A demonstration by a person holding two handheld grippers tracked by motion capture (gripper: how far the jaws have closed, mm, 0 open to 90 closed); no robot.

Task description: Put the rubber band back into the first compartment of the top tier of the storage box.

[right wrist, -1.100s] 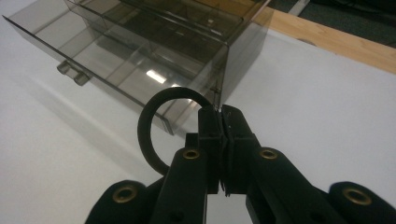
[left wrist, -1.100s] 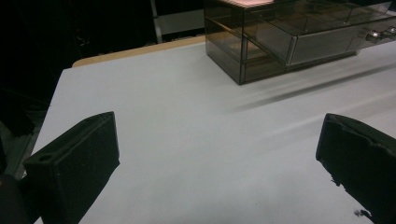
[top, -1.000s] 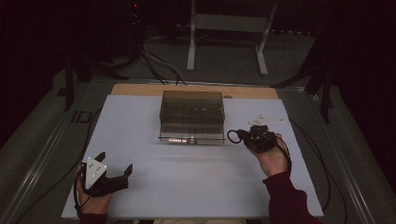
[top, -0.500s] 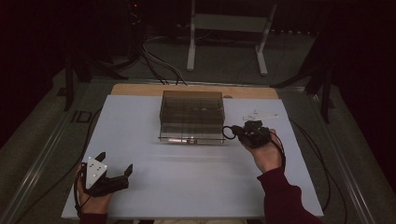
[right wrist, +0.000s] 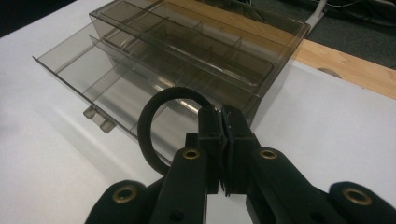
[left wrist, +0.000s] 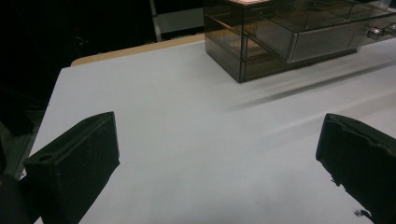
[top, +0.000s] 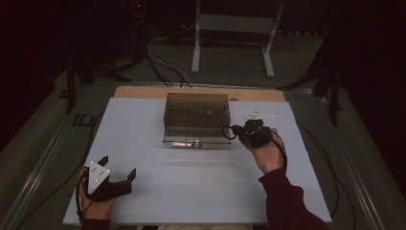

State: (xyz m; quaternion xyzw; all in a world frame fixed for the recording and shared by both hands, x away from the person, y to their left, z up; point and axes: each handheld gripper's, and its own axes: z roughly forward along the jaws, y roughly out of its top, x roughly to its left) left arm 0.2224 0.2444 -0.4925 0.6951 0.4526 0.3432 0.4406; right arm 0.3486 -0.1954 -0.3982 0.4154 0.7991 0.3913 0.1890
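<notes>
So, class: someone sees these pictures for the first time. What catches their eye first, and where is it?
First the smoky see-through drawer box at the far middle of the white table, its bottom drawer pulled out. Next the right gripper, by the box's right front corner, jaws shut on a black ring. Last, the left gripper at the near left, jaws wide open and holding nothing.

A smoke-brown clear plastic drawer box (top: 197,120) stands on a plain white table sheet (top: 191,177), with a light wooden board edge (top: 143,91) behind the box. The black rubber ring (right wrist: 156,126) and the black right gripper (right wrist: 223,123) beside the box match in colour; the sleeve (top: 287,201) is dark red.
</notes>
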